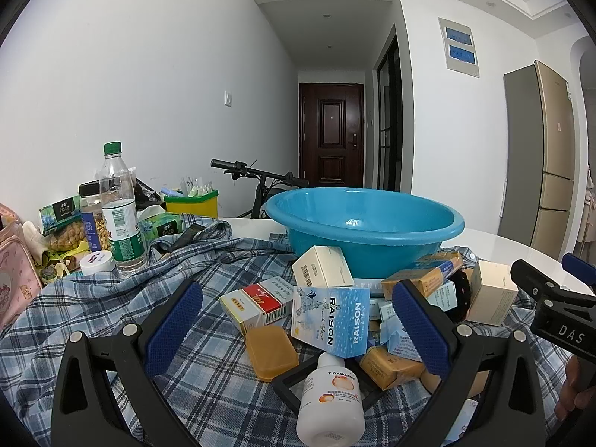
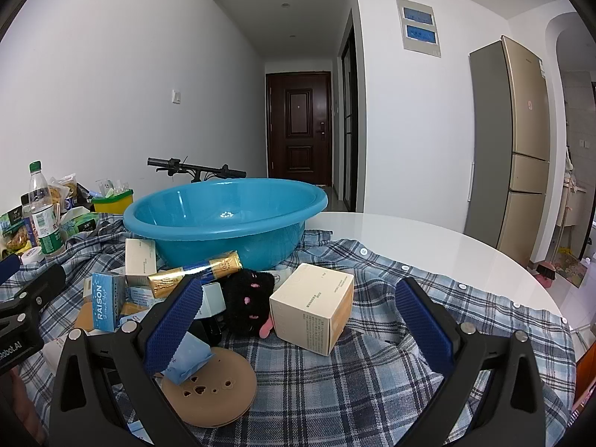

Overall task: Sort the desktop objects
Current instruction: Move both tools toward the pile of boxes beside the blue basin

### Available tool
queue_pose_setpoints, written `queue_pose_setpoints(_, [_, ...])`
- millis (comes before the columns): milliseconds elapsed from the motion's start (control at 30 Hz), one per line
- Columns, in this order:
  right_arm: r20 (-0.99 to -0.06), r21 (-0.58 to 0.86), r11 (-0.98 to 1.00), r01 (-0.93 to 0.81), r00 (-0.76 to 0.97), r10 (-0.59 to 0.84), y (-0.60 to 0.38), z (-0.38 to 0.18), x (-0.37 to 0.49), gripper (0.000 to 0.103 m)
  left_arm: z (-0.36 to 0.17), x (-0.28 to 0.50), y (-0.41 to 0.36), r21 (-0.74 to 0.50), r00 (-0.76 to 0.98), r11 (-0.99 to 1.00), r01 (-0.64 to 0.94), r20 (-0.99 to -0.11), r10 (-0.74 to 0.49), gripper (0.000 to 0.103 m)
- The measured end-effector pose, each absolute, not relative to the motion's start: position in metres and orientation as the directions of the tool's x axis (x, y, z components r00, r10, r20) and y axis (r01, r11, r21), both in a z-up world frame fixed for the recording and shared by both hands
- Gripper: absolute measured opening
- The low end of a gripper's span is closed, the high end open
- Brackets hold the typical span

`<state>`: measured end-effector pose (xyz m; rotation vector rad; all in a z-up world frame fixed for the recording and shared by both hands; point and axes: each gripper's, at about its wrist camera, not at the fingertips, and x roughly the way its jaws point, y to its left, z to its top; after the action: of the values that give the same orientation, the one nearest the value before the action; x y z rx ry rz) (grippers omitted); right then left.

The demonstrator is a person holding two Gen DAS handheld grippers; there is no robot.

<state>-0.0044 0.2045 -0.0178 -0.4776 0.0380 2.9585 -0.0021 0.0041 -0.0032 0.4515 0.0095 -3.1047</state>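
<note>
Plaid cloth (image 1: 93, 309) carries boxes (image 1: 329, 318) lying beyond both grippers' wide-spread, empty fingers (image 1: 175, 329), near a blue basin (image 1: 372, 231).

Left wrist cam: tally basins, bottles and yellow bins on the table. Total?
Basins: 1, the blue plastic basin
Bottles: 2, the clear water bottle with green cap and the white plastic bottle lying on its side
Bins: 1, the yellow plastic bin
Total: 4
</note>
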Motion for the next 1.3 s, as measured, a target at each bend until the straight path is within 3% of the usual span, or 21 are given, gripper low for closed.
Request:
queue_pose_setpoints(300, [-0.322,0.01,-0.989,-0.146,-0.937,0.135,0.209,-0.02,-0.006,0.103,-0.003,-0.001,0.004,-0.006,-0.956,-1.0,0.03,-0.293,-0.027,0.103])
queue_pose_setpoints(533, [-0.411,0.029,-0.992,-0.126,-0.906,0.103,0.213,-0.023,-0.02,0.103,-0.002,-0.013,0.009,0.046,-0.927,-0.999,0.011,-0.373,-0.028,0.103])
queue_pose_setpoints(633, [-0.425,0.047,-0.987,-0.155,-0.897,0.121,0.22,-0.013,-0.022,0.103,0.012,-0.016,0.006,0.014,-0.92,-1.0,0.009,-0.391,-0.014,0.103])
queue_pose_setpoints(1167, [-0.235,0.061,-0.992,-0.107,-0.968,0.09,0.229,0.118,-0.019,0.103,0.142,-0.033,-0.01,-0.004,-0.971,-0.999,0.032,-0.235,-0.031,0.103])
queue_pose_setpoints(1300, [-0.197,0.064,-0.994,-0.09,-0.978,0.076,0.225,0.142,-0.02,0.103,0.161,-0.043,-0.005,0.058,-0.959,-0.998,0.027,-0.281,-0.042,0.103])
